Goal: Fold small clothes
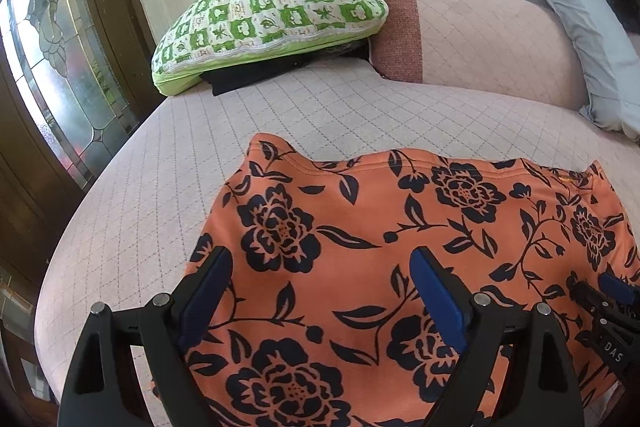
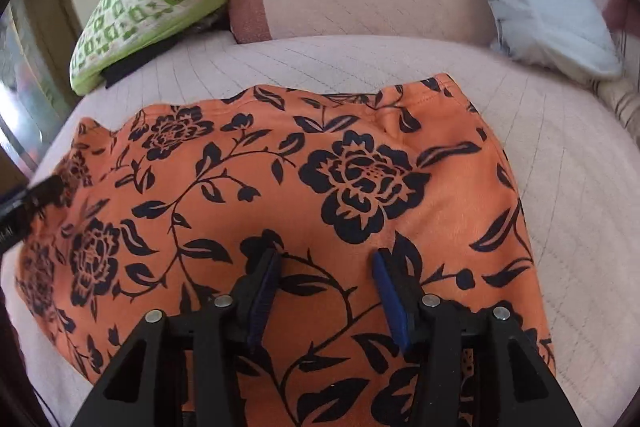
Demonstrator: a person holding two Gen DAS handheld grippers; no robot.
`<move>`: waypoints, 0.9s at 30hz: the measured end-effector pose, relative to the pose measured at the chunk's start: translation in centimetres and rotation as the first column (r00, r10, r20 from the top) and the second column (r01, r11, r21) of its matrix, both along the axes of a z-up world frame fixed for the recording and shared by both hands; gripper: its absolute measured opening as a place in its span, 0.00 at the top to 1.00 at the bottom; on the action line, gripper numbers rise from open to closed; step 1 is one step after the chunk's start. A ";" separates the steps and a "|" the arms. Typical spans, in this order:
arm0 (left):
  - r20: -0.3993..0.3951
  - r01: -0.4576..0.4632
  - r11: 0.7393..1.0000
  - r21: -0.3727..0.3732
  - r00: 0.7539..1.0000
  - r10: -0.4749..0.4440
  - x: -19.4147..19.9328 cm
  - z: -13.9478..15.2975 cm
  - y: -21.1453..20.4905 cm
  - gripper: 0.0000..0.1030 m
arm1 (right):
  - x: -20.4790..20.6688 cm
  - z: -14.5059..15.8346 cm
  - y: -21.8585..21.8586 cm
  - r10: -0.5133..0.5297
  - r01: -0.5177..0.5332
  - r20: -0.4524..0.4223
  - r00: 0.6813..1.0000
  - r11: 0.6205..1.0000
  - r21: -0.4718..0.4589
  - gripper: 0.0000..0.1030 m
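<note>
You have the orange floral garment (image 1: pixel 400 227) spread flat on the quilted pink sofa seat (image 1: pixel 280 107), its hemmed edge toward the backrest, and that flat lie is what makes a clean fold possible. Your left tongs (image 1: pixel 320 299) sit over the garment's left part with the jaws wide apart, holding nothing; the left finger hangs near the cloth's left edge, probably so you can catch that side. Your right tongs (image 2: pixel 326 295) hover over the right part, also spread wide and empty, both blue pads (image 2: pixel 388 299) above the fabric. Whether the tips touch the cloth cannot be told from these views.

Both tools stand side by side toward the near half, which suits a two-point grab of the near edge to carry it toward the far hem. I judge the fold not yet begun: no layer is doubled over.

The green checked pillow (image 1: pixel 272 19) and the grey pillow (image 1: pixel 580 39) lie well apart from the garment, against the backrest, so they should not hinder the fold. The fabric looks thin and limp; pinch both layers or only the top will lift.
</note>
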State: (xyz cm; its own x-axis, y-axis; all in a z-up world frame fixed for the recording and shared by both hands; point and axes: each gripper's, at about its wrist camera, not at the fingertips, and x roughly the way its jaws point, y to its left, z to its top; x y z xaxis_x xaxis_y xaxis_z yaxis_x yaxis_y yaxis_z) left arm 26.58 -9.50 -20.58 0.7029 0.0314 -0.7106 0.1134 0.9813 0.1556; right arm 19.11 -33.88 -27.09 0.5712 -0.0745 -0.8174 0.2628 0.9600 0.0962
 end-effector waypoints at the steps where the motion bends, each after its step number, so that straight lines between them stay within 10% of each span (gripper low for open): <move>1: 0.002 -0.003 1.000 -0.004 1.000 0.003 0.0 0.1 0.1 0.12 | -0.3 0.3 -0.3 -0.009 0.008 0.019 1.000 0.999 0.043 0.49; 8: 0.011 -0.013 1.000 -0.013 1.000 0.013 0.1 0.4 0.4 0.12 | -1.3 2.9 1.9 0.097 -0.108 0.160 0.982 0.992 0.063 0.49; 15: 0.015 -0.012 1.000 -0.006 1.000 0.012 0.1 0.3 0.3 0.12 | -0.1 0.0 3.3 0.143 -0.144 0.021 0.989 0.987 0.076 0.49; 27: -0.054 -0.012 0.999 0.034 0.998 0.014 0.7 -1.1 0.1 0.12 | -1.0 1.6 3.9 0.172 -0.180 0.105 0.979 0.981 0.075 0.49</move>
